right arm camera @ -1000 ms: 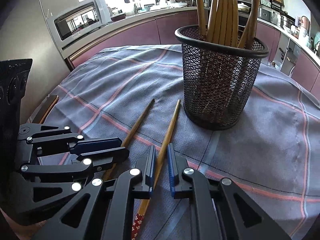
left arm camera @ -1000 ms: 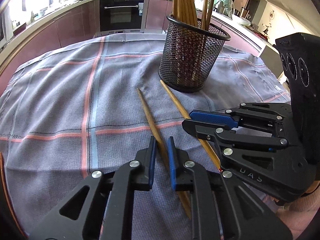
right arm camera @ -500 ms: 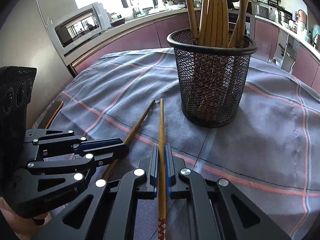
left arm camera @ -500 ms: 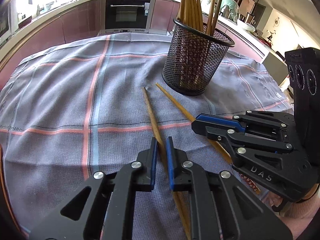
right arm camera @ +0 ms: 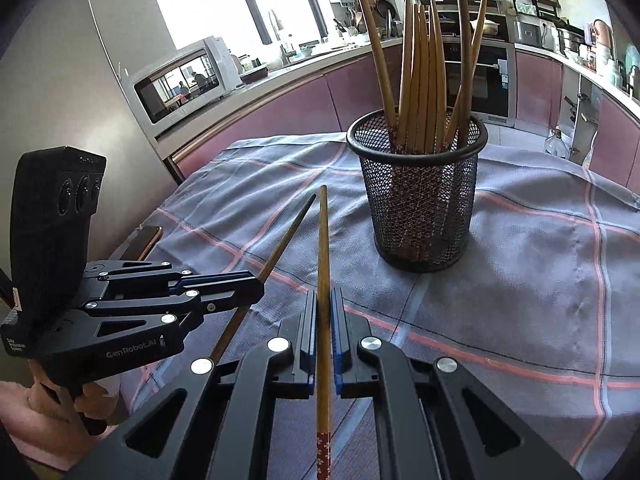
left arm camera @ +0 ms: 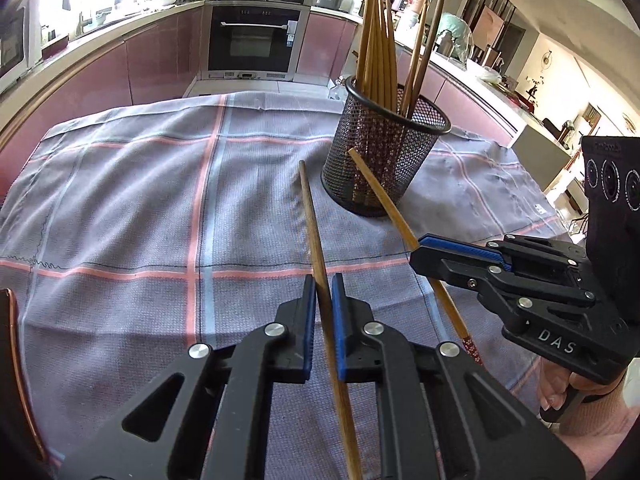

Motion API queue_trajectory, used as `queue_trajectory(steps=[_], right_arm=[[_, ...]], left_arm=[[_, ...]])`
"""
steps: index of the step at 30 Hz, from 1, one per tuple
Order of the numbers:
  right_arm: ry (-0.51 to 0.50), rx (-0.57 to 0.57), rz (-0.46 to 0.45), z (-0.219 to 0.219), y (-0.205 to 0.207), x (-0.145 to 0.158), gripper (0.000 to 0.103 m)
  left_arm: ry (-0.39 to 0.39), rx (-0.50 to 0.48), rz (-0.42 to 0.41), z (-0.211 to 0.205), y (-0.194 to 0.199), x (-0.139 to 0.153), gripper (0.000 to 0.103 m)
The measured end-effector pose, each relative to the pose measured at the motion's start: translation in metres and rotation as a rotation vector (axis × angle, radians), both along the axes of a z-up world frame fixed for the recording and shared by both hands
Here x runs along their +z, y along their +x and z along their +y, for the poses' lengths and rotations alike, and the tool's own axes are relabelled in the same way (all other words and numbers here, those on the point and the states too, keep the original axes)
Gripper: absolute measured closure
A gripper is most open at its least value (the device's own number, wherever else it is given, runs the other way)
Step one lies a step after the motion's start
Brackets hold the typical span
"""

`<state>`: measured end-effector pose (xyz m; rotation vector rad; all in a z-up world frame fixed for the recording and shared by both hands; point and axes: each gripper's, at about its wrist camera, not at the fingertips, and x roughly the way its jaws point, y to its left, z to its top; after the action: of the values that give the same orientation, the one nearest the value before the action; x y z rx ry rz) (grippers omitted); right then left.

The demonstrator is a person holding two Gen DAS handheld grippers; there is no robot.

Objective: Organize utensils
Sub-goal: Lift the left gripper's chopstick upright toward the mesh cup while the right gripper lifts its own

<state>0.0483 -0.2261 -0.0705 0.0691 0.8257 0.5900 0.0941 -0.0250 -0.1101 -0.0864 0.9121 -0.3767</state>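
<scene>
Here, the left gripper (left arm camera: 323, 292) is clamping its blue pads on a plain brown wooden chopstick (left arm camera: 312, 216), whose tip is pointing toward the black wire-mesh cup (left arm camera: 384, 160) full of upright wooden chopsticks (left arm camera: 378, 52). The right gripper (right arm camera: 324, 308) is pinching a second wooden chopstick with a red patterned end (right arm camera: 323, 248), raised off the grey checked tablecloth (right arm camera: 540, 260), just beside the cup.
</scene>
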Motion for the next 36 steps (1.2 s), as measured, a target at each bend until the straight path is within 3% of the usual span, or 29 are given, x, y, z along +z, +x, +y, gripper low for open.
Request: queue_trajectory(steps=[36], right_arm=[[0.103,-0.055,-0.163,-0.027,-0.011,0.048,0.098]], left_arm=[[-0.106,-0.043,-0.152,0.008,-0.024,0.069,0.095]])
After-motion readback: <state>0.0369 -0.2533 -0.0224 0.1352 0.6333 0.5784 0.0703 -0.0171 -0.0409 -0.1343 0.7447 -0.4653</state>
